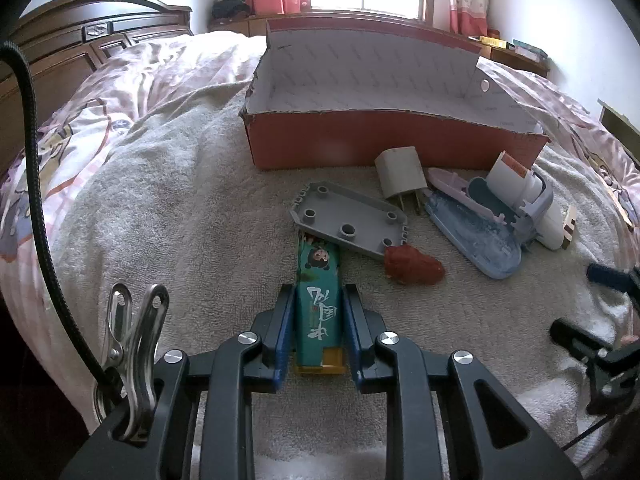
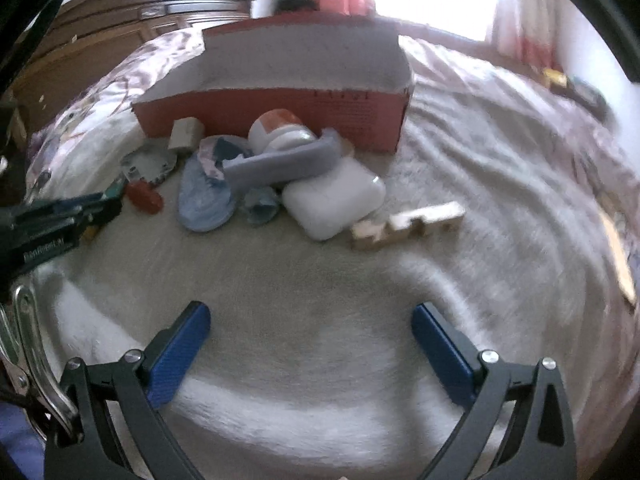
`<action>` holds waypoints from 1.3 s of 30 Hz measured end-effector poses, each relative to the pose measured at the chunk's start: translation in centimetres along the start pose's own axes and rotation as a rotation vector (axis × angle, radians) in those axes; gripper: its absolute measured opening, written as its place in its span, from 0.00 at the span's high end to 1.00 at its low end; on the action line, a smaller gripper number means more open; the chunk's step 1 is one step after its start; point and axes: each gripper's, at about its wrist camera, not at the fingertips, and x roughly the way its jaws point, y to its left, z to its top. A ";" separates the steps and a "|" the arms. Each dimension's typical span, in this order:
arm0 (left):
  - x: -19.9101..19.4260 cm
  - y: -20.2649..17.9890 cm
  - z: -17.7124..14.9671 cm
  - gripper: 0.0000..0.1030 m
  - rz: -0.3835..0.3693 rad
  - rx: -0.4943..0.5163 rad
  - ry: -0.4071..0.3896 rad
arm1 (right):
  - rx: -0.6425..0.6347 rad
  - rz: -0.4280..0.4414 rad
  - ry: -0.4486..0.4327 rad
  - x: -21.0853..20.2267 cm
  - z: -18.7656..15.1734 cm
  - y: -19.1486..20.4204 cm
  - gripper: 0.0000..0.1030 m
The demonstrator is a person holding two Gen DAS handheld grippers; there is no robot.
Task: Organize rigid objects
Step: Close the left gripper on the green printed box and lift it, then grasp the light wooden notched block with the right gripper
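Observation:
My left gripper (image 1: 318, 300) is shut on a teal lighter (image 1: 319, 300) with a cartoon print, whose far end lies under a grey plastic plate (image 1: 348, 218). An open red cardboard box (image 1: 360, 144) stands behind the pile; it also shows in the right wrist view (image 2: 280, 114). My right gripper (image 2: 310, 316) is open and empty above the towel, short of a white case (image 2: 334, 200) and a wooden block (image 2: 408, 224). The left gripper (image 2: 92, 204) shows at the left of the right wrist view.
A red-brown piece (image 1: 412, 266), a white charger plug (image 1: 400, 172), a blue oval tray (image 1: 472, 228) and a white-orange bottle (image 1: 516, 178) lie in front of the box. A white towel (image 1: 180, 220) covers the bed. A wooden headboard (image 1: 72, 40) stands far left.

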 end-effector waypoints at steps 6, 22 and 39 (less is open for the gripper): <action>0.0 0.0 0.0 0.76 0.005 0.005 -0.004 | -0.033 -0.005 -0.014 -0.2 1.1 -3.0 0.00; 0.0 0.0 0.0 0.76 0.009 0.007 -0.005 | -0.199 0.067 0.015 2.7 4.1 -6.0 0.00; 0.0 -0.2 0.1 0.76 0.014 0.014 -0.008 | -0.225 0.131 -0.010 2.5 4.2 -5.5 0.22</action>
